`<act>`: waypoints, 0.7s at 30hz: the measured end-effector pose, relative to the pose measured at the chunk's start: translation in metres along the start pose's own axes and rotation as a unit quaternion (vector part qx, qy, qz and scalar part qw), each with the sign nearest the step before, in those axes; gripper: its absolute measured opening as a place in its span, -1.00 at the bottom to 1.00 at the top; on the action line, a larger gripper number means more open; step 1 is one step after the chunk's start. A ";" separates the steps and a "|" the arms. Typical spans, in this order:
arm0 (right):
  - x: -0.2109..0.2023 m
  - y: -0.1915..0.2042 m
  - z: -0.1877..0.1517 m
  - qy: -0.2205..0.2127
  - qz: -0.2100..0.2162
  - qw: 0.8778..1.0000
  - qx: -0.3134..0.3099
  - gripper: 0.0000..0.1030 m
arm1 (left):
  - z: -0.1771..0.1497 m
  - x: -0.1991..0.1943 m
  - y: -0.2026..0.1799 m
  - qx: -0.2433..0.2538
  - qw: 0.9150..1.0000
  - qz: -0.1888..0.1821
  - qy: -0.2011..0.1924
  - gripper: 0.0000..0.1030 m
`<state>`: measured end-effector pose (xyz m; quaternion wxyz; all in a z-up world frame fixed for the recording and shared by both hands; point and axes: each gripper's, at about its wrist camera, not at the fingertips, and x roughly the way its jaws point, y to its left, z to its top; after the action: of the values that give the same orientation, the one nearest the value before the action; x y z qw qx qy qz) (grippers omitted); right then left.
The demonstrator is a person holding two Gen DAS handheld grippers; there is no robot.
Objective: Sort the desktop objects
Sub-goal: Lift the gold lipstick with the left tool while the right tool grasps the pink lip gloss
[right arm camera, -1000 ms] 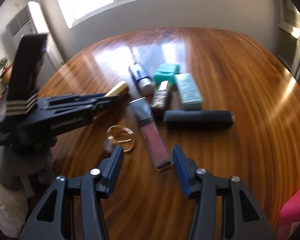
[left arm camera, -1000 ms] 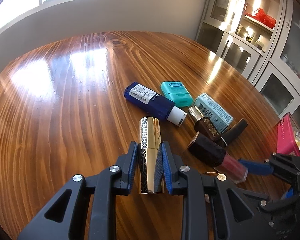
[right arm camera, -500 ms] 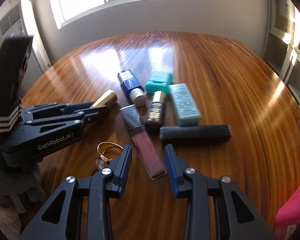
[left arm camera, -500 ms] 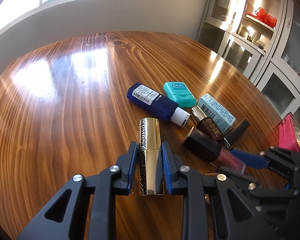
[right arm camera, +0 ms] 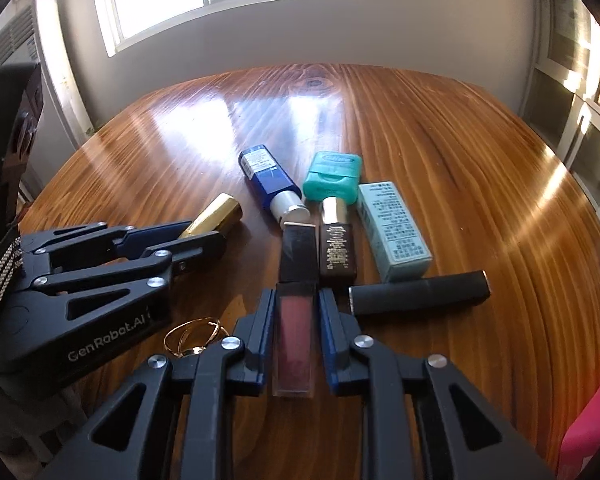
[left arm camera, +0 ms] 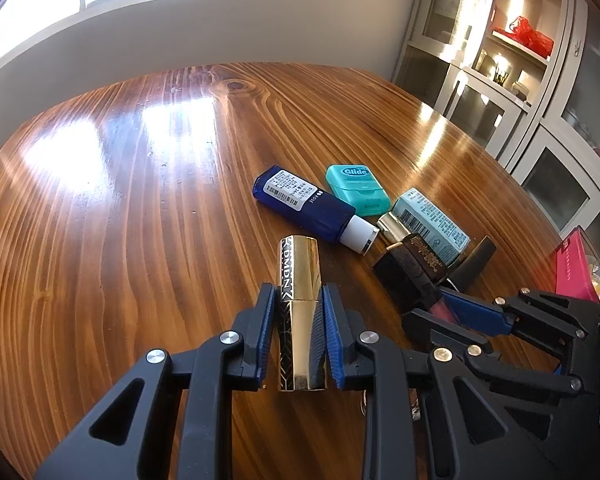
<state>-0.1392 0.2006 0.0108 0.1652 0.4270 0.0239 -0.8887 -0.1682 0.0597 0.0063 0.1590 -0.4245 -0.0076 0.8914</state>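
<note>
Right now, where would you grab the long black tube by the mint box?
Grab the black tube at its middle, coming from above and the near side. It lies flat, crosswise, so claw pads fit on its long sides. The mint box crowds its far side.

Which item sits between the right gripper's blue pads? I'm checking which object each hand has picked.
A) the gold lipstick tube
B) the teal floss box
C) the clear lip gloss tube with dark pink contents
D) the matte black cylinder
C: in the right wrist view the right gripper has just closed its pads on the clear lip gloss tube with dark pink contents.
</note>
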 end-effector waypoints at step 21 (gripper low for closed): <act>-0.093 -0.011 -0.034 -0.100 0.009 0.993 0.068 -0.55 | 0.009 -0.034 -0.025 0.009 0.998 -0.017 -0.054 -0.50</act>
<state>-0.0633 0.2422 0.0593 0.1452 0.3461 -0.0568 -0.9251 -0.1481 0.0742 0.0417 0.1770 -0.3745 -0.0151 0.9100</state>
